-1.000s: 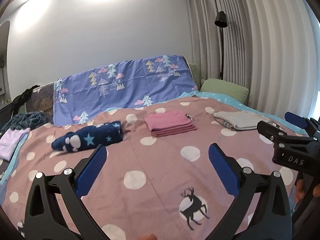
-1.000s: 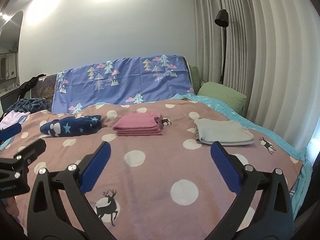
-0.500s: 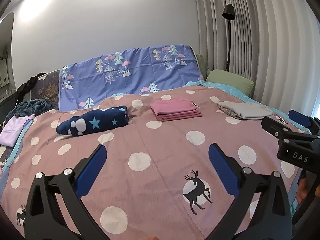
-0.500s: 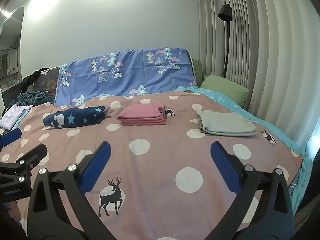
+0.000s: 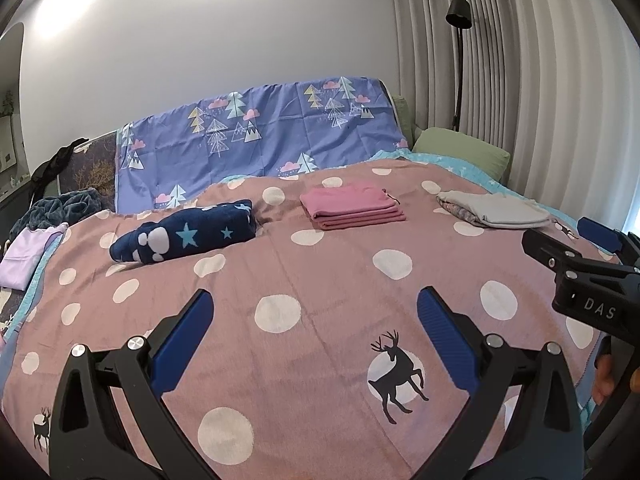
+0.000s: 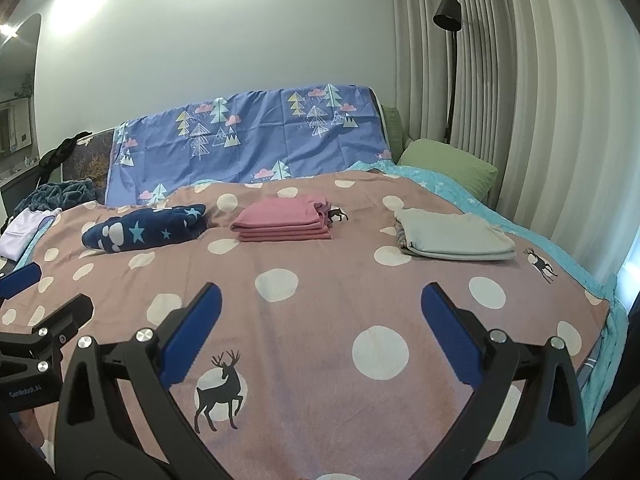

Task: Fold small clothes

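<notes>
Three folded garments lie in a row on the pink polka-dot bedspread (image 5: 320,280): a navy star-print piece (image 5: 184,240) at left, a pink stack (image 5: 352,208) in the middle, a grey stack (image 5: 494,214) at right. They also show in the right wrist view as the navy piece (image 6: 144,232), the pink stack (image 6: 282,222) and the grey stack (image 6: 456,236). My left gripper (image 5: 314,316) is open and empty above the near bedspread. My right gripper (image 6: 320,312) is open and empty beside it, also seen in the left wrist view (image 5: 576,256).
A lilac garment (image 5: 24,256) and a dark teal heap (image 5: 60,208) lie at the bed's left edge. A blue tree-print sheet (image 5: 260,144) covers the headboard. A green pillow (image 5: 460,152), a floor lamp (image 5: 458,12) and curtains stand at right.
Both grippers have drawn back and risen a little, so the bed and garments appear lower and farther. The jaws stay open and nothing was picked up.
</notes>
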